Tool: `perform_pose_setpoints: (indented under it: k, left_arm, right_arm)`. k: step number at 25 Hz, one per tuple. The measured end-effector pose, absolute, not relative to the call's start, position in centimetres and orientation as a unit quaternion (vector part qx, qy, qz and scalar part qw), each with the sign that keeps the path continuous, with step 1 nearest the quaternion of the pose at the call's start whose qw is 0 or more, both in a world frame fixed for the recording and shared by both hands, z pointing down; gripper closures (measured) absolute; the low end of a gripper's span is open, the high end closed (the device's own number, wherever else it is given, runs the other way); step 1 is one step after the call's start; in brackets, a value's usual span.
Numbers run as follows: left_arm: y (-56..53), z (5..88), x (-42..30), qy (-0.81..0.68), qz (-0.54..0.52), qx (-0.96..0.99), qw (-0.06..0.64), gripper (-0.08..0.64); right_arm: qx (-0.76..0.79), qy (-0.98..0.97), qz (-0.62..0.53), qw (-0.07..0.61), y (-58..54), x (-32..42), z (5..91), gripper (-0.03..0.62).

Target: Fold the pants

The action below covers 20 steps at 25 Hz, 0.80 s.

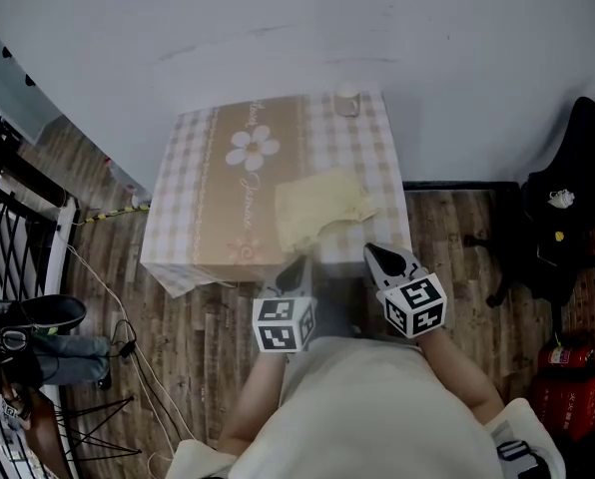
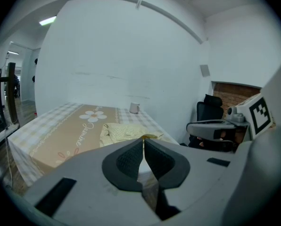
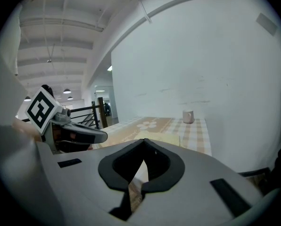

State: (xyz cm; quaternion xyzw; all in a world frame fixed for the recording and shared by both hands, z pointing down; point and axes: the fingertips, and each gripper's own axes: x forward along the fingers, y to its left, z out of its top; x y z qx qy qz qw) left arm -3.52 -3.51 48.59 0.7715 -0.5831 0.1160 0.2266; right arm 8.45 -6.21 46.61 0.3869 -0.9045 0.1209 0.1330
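The pale yellow pants (image 1: 322, 208) lie bunched in a folded heap on the near right part of the checked tablecloth (image 1: 193, 168); the left gripper view shows them too (image 2: 124, 131). Both grippers hover off the table's near edge, in front of the person's body and apart from the cloth. My left gripper (image 1: 297, 263) (image 2: 143, 139) is shut with its pads meeting and nothing between them. The right gripper (image 1: 380, 254) (image 3: 143, 141) is also shut and empty, a little to the right of the pants' near edge.
A small white cup (image 1: 347, 101) stands at the table's far right edge by the wall. A black metal railing (image 1: 18, 218) is on the left. A black chair (image 1: 577, 198) and red canisters (image 1: 567, 387) are on the right. Cables (image 1: 128, 337) trail on the wood floor.
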Motion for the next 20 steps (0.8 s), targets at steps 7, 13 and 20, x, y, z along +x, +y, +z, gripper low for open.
perform_pose_setpoints:
  k: [7,13,20]
  left_arm:
    - [-3.56,48.31,-3.08,-0.584,0.118,0.771,0.224,0.549]
    - [-3.81,48.13,-2.83,-0.583,0.118,0.772,0.226,0.549]
    - [-4.16,47.89,-2.65,-0.582,0.118,0.773,0.223,0.549]
  right_arm:
    - [0.378,-0.911,0.101,0.127,-5.97,8.33,45.92,0.592]
    - [0.381,-0.911,0.098,0.125,-6.19,8.54,45.84,0.592]
    - [0.386,-0.909,0.098,0.121,-6.64,8.78,45.72,0.592]
